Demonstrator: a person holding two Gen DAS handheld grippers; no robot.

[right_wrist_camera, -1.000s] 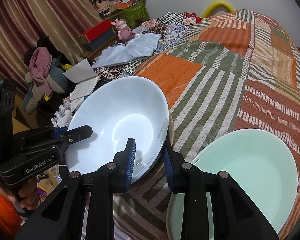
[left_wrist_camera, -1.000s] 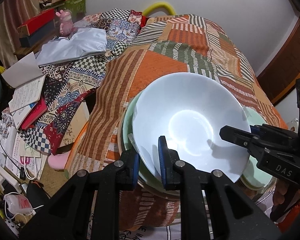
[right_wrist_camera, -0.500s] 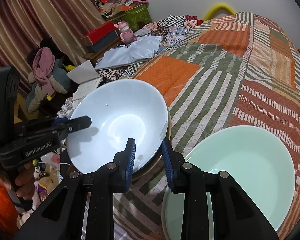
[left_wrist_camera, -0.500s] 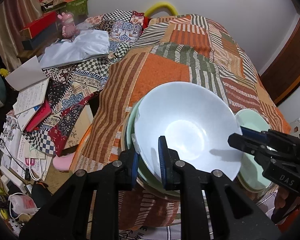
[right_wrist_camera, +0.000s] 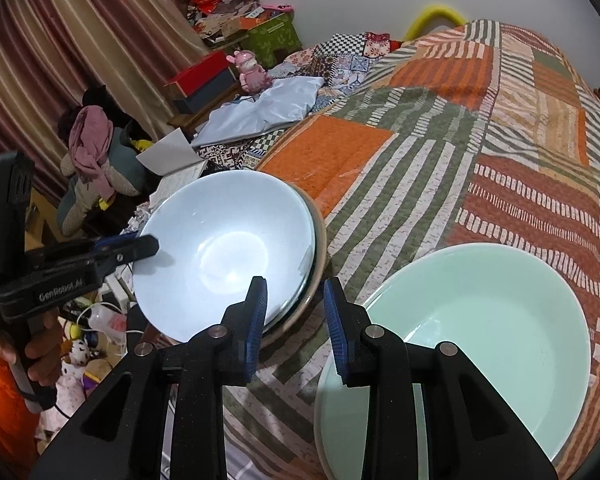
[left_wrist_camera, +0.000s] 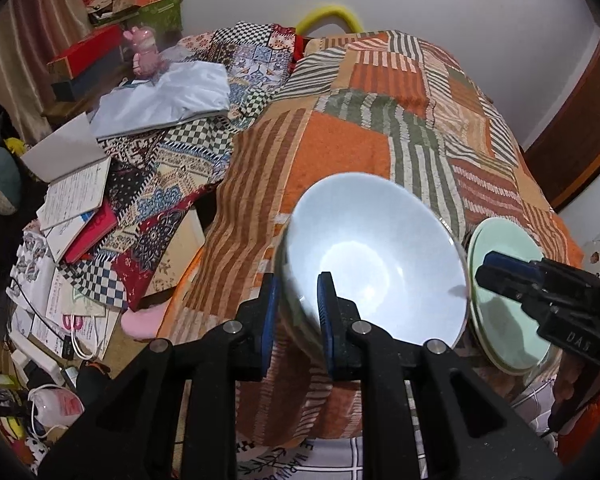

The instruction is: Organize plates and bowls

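Left gripper (left_wrist_camera: 296, 292) clamped on near rim of pale blue bowl (left_wrist_camera: 380, 264), jaws just eased slightly wider, rim between pads. Bowl tipped, over near edge of patchwork quilt (left_wrist_camera: 340, 148). Seen from right wrist: bowl nested over tan-rimmed dish (right_wrist_camera: 320, 240) at 10 o'clock. Right gripper (right_wrist_camera: 295, 284) narrow, holding nothing, poised over quilt. Mint-green plates (right_wrist_camera: 480, 320) stacked at 4 o'clock, just beside bowl.

The green plate (right_wrist_camera: 480, 332) is cut off by the picture's lower edge, and black fingers cover its near rim. Dishes (right_wrist_camera: 318, 248) under the pale bowl (right_wrist_camera: 224, 252) show only as edges; their number is unclear.
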